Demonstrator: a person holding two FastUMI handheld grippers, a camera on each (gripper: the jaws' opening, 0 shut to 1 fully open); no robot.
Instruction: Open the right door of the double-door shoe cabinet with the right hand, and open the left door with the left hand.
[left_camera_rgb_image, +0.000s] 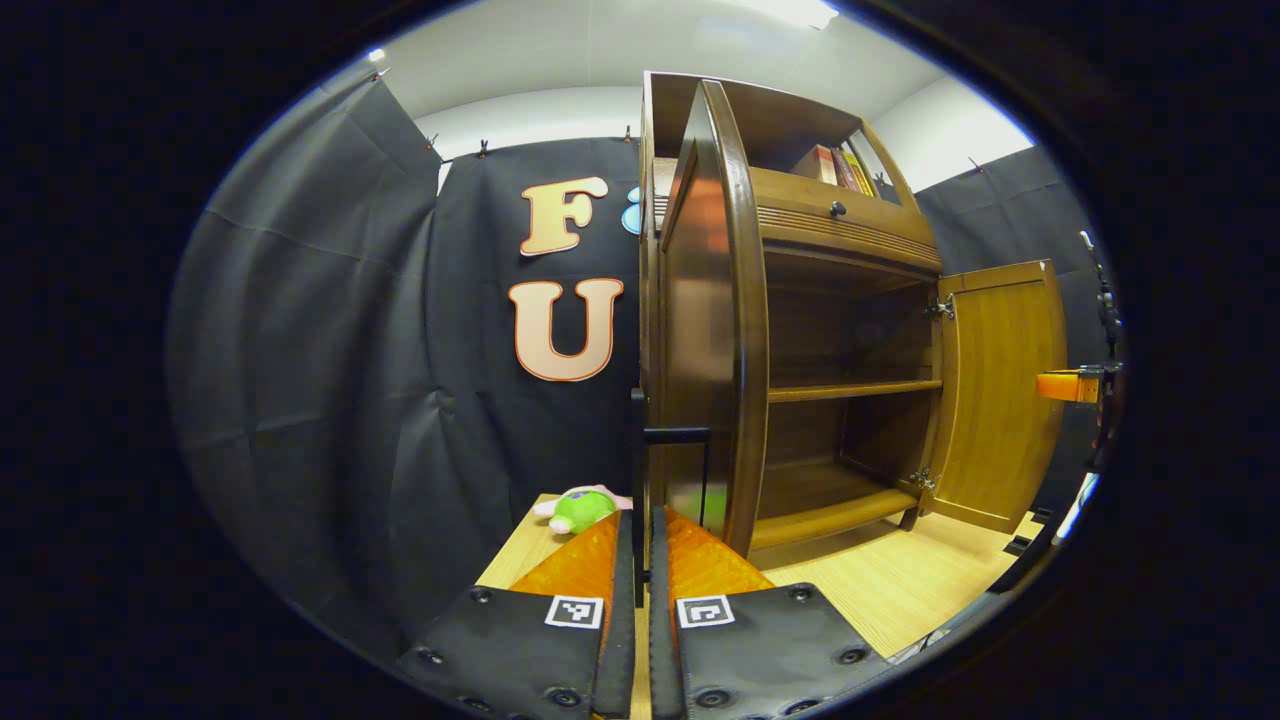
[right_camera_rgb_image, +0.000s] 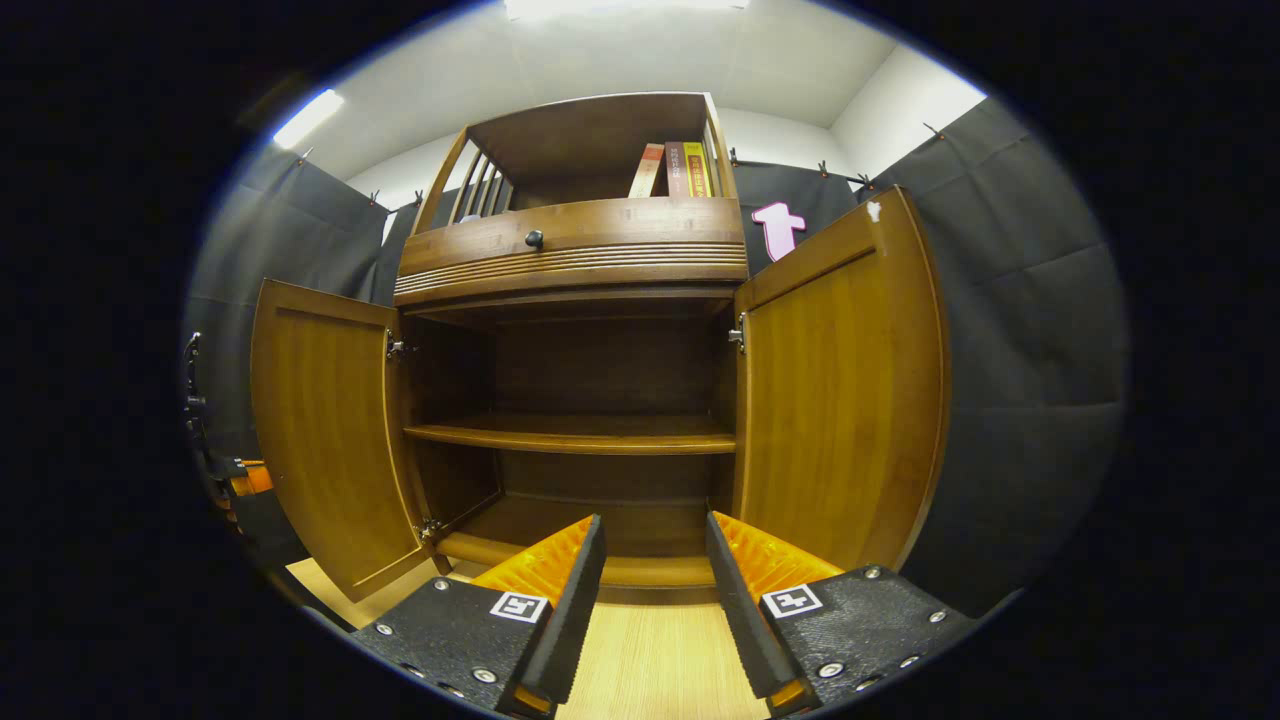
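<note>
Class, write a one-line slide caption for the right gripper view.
Open right gripper faces the shoe cabinet, left door and right door swung wide, shelves bare.

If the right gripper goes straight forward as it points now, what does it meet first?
Probably the front edge of the cabinet's bottom shelf, which lies just beyond the open right gripper. Both doors stand open to the sides, out of its line. Depth is uncertain.

The dark-wood shoe cabinet (right_camera_rgb_image: 570, 260) fills the middle of the right gripper view, both doors swung wide. The left door (right_camera_rgb_image: 325, 440) stands open at frame left, the right door (right_camera_rgb_image: 840, 390) at frame right. Between them a bare shelf (right_camera_rgb_image: 570, 436) crosses the interior.
</note>
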